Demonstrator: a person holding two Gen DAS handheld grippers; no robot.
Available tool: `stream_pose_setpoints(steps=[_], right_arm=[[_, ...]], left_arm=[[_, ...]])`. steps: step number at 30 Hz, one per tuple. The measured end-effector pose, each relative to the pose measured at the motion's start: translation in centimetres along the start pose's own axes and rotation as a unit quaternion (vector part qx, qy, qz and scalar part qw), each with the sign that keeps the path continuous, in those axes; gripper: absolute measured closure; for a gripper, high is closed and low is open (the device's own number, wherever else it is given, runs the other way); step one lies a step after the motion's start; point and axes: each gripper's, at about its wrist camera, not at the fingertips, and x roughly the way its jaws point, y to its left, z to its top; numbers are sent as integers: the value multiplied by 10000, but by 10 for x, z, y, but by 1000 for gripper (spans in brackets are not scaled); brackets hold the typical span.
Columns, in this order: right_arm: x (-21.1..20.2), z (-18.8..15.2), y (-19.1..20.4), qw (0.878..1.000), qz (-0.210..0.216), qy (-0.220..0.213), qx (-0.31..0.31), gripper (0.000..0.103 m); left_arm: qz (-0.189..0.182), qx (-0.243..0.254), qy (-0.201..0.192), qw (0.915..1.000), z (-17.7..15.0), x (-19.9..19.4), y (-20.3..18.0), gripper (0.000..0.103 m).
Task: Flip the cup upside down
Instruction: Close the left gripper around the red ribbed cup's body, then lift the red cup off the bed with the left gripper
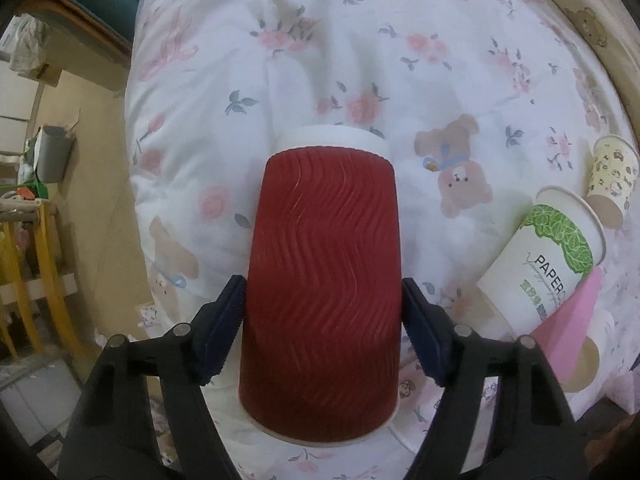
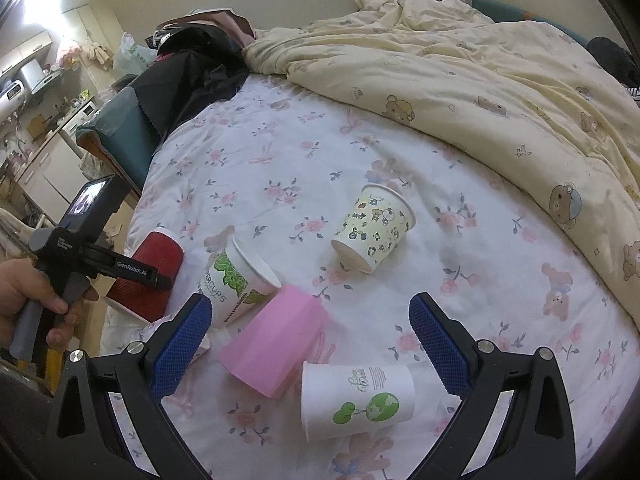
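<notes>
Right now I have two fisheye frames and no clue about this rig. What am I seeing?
No robot arm here: a person holds a handheld two-finger gripper in each hand, each with a camera looking along its fingers.

The left wrist view shows the left gripper shut on a red ripple-wall paper cup, its blue pads pressing both sides.

The right wrist view shows the right gripper open and holding nothing. It also catches the person's left hand on the other gripper's handle.

Both are over a bed with a floral sheet. On it are a leaf-print paper cup, a pink cup, a cartoon-print cup and a white tree-print cup.
</notes>
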Motion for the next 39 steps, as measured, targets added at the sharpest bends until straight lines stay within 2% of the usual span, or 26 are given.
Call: stream_pose_setpoints(steps=[5,13,21,24,28,39], right_arm=[[-3,-1,0,10000,-3,-45,-48,2],[-19,-7,3,10000,-27,-93,-5,2],[-51,-23,7,9998,129,-102,71,2],[-60,-37,5,10000,31,-70,-18,2],[-72,-55,-9,9998,-29,-6,186,2],[-87,-78,-24,9982,126,-34,581,2]], left_arm=[[-218,-11,-244,9995,-7,-15,13,33],[-502,-104,-754,9958,-43,-65,23,33],[-1106,-17,-994,9889,-97,-108,-2,33],[-1309,17,-963,9867,-120,-109,-18,33],[-1503,-73,-867,9848,-153,-102,-36,33],[-1805,-612,-408,9808,-186,-55,-73,33]])
